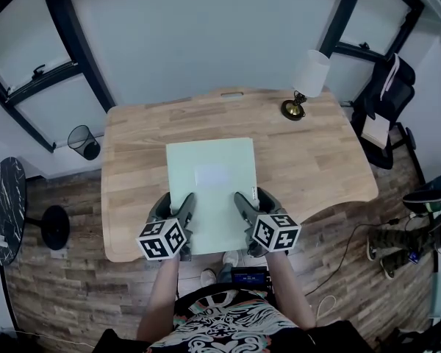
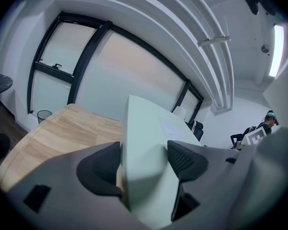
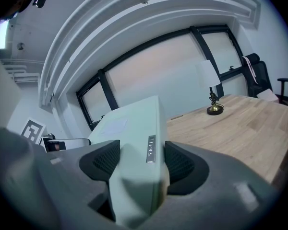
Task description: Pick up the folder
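Currently both grippers are clamped on the folder point(image 1: 211, 190), a pale green one lying lengthwise at the middle of the wooden table point(image 1: 301, 160), its near edge close to the table's front edge. Left gripper point(image 1: 178, 201) bites the folder's near left corner; in the left gripper view the two dark pads close on the folder's edge point(image 2: 144, 128), one pad on either face, with bare wood showing to the left. Right gripper point(image 1: 251, 197) takes the near right corner; in the right gripper view the jaws pinch the spine side point(image 3: 134, 123), where a small label point(image 3: 151, 149) sits between the pads. Both forearms, left point(image 1: 162, 293) and right point(image 1: 287, 285), reach forward from the body roughly parallel and converge slightly, with the marker cubes facing up. A white patch point(image 1: 212, 175) lies on the folder's cover. Whether the near edge is off the wood cannot be told from these views. A lamp point(image 1: 305, 83) stands at the far right of the table, well apart from the folder. On the floor are a bin point(image 1: 83, 141) at the left and a chair point(image 1: 382, 109) at the right.
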The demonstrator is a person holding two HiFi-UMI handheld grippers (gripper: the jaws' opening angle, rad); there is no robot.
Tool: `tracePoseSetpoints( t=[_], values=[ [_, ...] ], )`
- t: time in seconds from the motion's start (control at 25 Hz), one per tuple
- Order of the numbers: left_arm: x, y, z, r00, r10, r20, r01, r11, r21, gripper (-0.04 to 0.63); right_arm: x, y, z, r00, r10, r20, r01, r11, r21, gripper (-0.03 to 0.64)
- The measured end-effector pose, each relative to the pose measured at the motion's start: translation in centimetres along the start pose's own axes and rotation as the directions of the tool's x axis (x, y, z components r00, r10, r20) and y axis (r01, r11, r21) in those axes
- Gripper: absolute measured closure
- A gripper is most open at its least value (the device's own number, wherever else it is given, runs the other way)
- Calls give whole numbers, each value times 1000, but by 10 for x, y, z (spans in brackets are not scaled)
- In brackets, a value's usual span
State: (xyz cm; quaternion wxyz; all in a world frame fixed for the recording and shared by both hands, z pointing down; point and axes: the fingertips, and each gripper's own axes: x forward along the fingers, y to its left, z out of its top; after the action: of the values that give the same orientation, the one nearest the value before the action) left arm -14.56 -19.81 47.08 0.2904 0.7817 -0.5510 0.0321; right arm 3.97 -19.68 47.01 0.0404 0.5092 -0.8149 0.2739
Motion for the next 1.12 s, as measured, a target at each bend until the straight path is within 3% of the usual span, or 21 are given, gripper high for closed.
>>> tracePoseSetpoints(
  t=[1.12],
  values=[
    [20, -8, -11, 999, 16, -37, -16, 1000, -4, 294, 4, -27, -5, 1000, 7, -25, -6, 998, 56, 333]
  ],
)
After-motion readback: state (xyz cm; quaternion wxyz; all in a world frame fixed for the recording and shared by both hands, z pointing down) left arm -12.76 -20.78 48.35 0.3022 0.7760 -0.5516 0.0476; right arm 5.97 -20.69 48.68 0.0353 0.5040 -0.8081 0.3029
